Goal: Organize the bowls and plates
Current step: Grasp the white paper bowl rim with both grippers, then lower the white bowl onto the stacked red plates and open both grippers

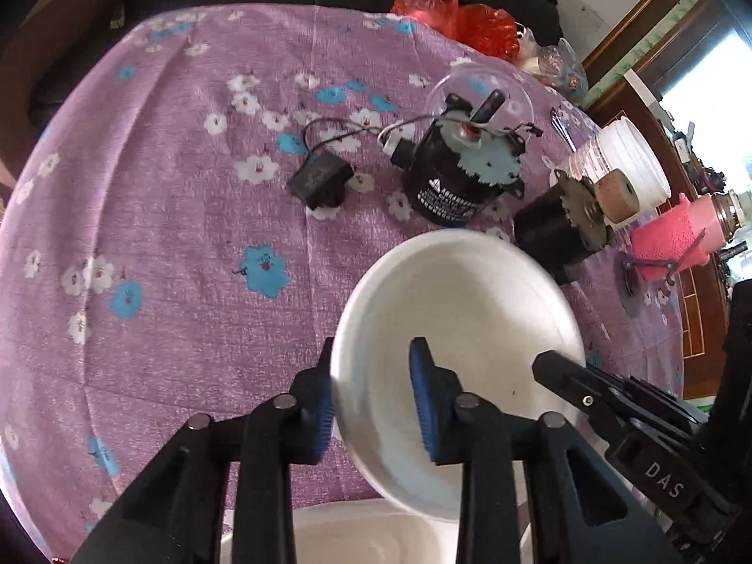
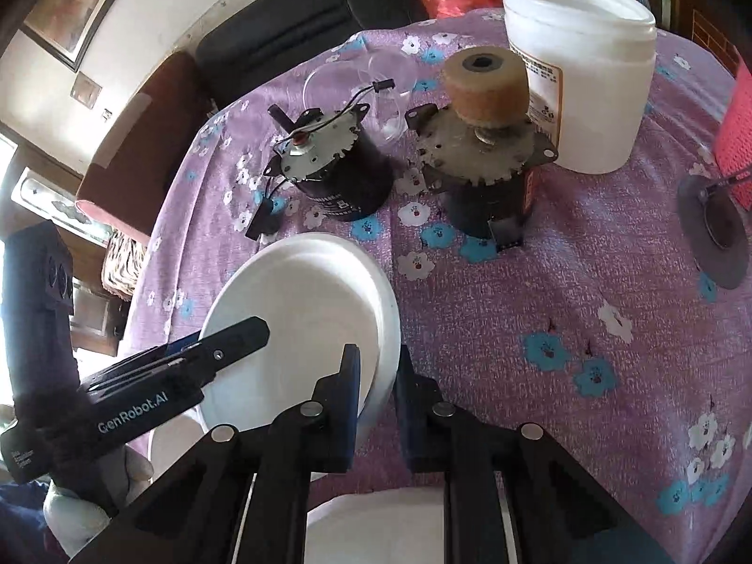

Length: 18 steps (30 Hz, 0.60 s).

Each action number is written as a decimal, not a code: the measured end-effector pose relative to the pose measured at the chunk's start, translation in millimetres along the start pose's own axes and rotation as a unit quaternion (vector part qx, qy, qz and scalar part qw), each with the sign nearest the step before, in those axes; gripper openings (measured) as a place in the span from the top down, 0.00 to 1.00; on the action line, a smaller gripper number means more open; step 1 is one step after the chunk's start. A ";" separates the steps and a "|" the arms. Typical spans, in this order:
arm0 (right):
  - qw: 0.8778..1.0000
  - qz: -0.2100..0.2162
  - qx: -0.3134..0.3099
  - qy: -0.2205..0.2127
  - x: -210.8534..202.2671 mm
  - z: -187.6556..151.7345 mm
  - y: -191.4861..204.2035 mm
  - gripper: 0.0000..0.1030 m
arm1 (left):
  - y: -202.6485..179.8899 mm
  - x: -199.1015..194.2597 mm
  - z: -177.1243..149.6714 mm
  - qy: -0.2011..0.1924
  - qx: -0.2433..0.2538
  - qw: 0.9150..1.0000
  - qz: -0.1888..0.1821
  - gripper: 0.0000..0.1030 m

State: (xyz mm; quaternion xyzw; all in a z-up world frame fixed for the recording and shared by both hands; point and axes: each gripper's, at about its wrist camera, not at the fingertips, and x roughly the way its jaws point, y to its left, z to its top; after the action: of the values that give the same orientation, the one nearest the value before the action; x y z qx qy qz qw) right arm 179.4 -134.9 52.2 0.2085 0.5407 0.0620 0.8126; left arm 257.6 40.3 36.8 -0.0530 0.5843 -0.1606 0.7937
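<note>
Right wrist: plate (image 2: 301, 310) rim between tool (image 2: 378, 404) pads

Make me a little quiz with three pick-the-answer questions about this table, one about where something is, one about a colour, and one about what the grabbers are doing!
1. Where does the big white tub stand?
A. behind the motor with the tan roller
B. inside the bowl
C. on the floor

2. What colour is the tablecloth?
A. green
B. purple with flowers
C. plain yellow

3. What are the two grabbers doing to the white bowl?
A. both pinch its rim
B. both hang far from it
C. one presses it flat

Answers:
1 A, the tub rises right behind the motor with the tan roller.
2 B, purple cloth with white and blue flowers.
3 A, the left gripper and right gripper each have a rim edge between their pads, bowl tilted.
</note>
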 end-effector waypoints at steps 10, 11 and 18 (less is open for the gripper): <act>0.995 0.042 -0.043 -0.075 -78.4 -17.5 44.6 0.87 | -2.6 -115.0 -28.9 -0.114 0.005 0.993 0.009 0.74; 0.995 0.046 -0.051 -0.078 -85.5 -23.7 52.7 0.87 | -0.7 -129.7 -37.7 -0.125 0.007 0.992 0.015 0.74; 0.988 0.082 -0.113 -0.061 -102.7 -92.3 119.1 0.87 | 38.2 -203.0 -121.7 -0.177 -0.020 0.983 0.046 0.74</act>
State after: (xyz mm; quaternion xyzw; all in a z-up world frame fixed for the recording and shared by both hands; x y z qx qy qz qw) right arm 68.9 -35.5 157.8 0.1625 0.4608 0.1762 0.8545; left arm 96.1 153.3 173.3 -0.0690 0.4391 -0.1002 0.8902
